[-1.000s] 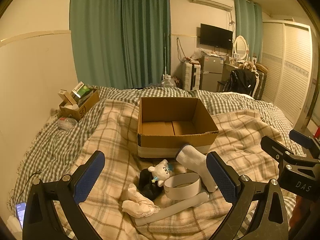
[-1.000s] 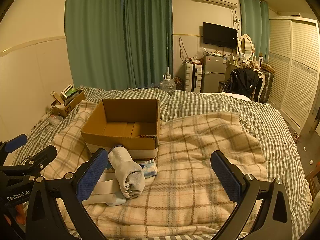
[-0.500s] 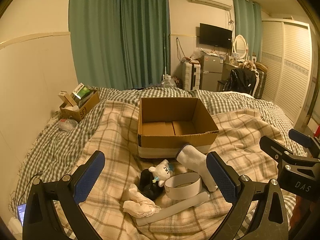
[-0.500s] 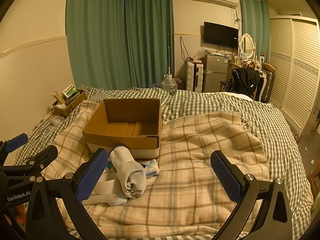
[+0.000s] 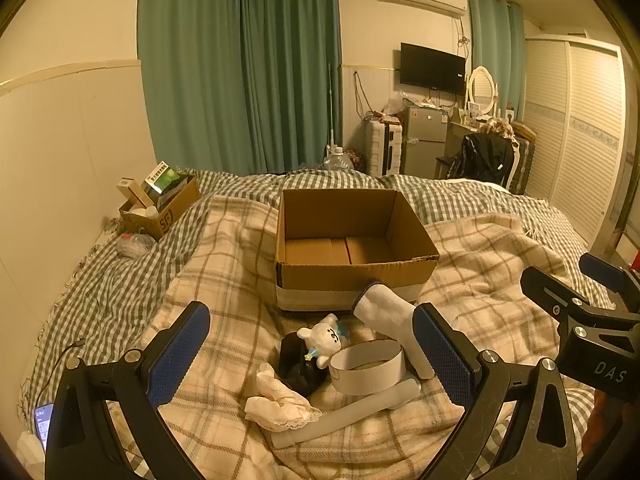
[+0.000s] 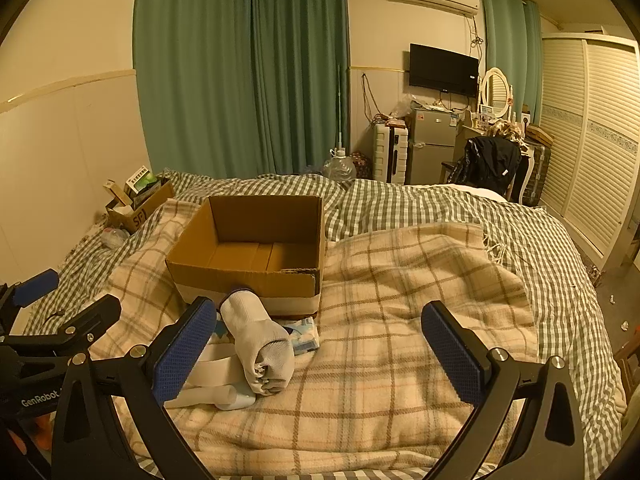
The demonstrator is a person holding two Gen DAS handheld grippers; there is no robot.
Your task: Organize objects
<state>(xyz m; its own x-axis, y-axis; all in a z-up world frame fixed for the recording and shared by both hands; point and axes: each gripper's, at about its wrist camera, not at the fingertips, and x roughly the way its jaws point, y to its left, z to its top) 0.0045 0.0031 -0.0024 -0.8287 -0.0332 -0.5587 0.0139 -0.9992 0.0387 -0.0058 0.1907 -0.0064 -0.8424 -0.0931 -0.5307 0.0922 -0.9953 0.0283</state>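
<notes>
Both grippers are held level above the bed's [image 6: 400,360] near edge, left gripper [image 5: 312,354] and right gripper [image 6: 320,350] with jaws spread wide, empty. The rolled sock [image 6: 256,340] lies against the cardboard box [image 6: 248,276] mid-bed.

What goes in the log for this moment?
left tool: open, empty | right tool: open, empty | cardboard box: empty | sock roll: on blanket

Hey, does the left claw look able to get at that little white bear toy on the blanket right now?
Probably yes. The left claw is open and the bear toy lies between its fingers' line of sight, nothing above it; the paper ring crowds its right side.
</notes>
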